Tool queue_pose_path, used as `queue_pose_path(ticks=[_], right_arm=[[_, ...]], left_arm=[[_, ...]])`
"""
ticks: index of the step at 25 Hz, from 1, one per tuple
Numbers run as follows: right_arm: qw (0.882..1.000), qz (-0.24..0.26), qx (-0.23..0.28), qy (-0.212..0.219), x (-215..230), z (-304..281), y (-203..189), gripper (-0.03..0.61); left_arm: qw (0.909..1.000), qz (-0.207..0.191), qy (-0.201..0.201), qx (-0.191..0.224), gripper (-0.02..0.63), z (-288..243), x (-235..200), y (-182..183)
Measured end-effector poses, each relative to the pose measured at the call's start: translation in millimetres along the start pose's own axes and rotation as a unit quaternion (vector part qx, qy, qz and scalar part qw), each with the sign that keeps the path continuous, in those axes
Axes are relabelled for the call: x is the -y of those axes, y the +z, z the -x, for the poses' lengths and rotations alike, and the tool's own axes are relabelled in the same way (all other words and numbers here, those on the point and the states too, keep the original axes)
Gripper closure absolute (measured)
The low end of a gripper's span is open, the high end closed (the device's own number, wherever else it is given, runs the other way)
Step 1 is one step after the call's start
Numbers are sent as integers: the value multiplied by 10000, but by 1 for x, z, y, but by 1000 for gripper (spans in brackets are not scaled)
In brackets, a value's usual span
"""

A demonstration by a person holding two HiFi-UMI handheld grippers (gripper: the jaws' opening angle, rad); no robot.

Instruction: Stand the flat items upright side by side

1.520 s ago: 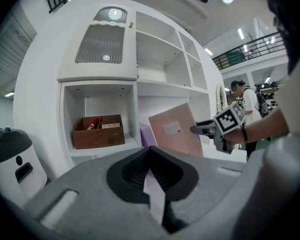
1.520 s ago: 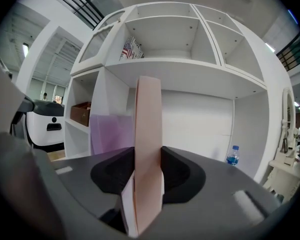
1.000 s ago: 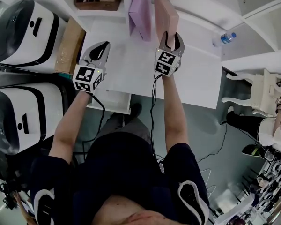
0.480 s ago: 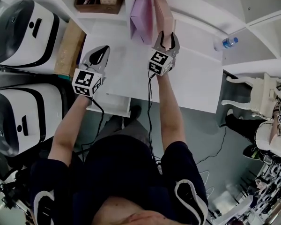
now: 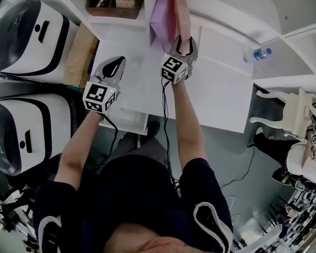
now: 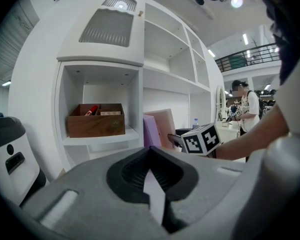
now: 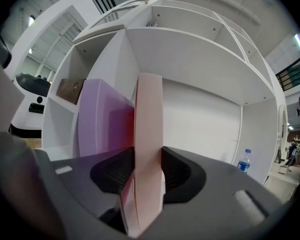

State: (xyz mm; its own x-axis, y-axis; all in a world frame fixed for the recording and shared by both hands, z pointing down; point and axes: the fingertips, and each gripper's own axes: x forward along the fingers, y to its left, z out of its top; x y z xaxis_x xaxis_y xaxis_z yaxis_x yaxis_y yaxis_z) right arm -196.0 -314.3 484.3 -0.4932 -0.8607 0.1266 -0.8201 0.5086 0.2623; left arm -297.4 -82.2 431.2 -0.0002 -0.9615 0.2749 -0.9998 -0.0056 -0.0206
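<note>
The pink flat item (image 5: 182,12) stands on edge at the top centre of the head view, just beside the purple one (image 5: 160,15) on its left. The right gripper (image 5: 183,45) is clamped on the pink item's near edge, which runs straight up between the two pads. I'd say the step is setting it next to its neighbour. Next, it needs squaring up and a gentle release so it doesn't topple. The left gripper (image 5: 111,67) hangs lower left over the white desk (image 5: 216,88), jaws together, empty.
</note>
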Motion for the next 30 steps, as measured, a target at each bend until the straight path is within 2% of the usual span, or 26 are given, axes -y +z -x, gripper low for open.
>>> queue_pose_path(ticks=[8,12,17,23,30], right_arm=[[9991,-77,56,417,-18,-6,-5,408],[9965,38,108,831,-35,0,-10,407],[9951,70,153,971,-39,1,-10,407],[9902,190,191,1370,-48,7,-10,397],[9897,91,78,1424,-46,9,-11,397]], left_arm=[[10000,44,2,-40,614,-3,-4,-5],[10000,64,-14,-50,614,-3,-4,-8],[10000,75,-24,-39,614,-5,-5,-8],[9999,92,-45,-28,614,-4,-5,-9],[9999,109,-69,-13,614,-4,-7,-9]])
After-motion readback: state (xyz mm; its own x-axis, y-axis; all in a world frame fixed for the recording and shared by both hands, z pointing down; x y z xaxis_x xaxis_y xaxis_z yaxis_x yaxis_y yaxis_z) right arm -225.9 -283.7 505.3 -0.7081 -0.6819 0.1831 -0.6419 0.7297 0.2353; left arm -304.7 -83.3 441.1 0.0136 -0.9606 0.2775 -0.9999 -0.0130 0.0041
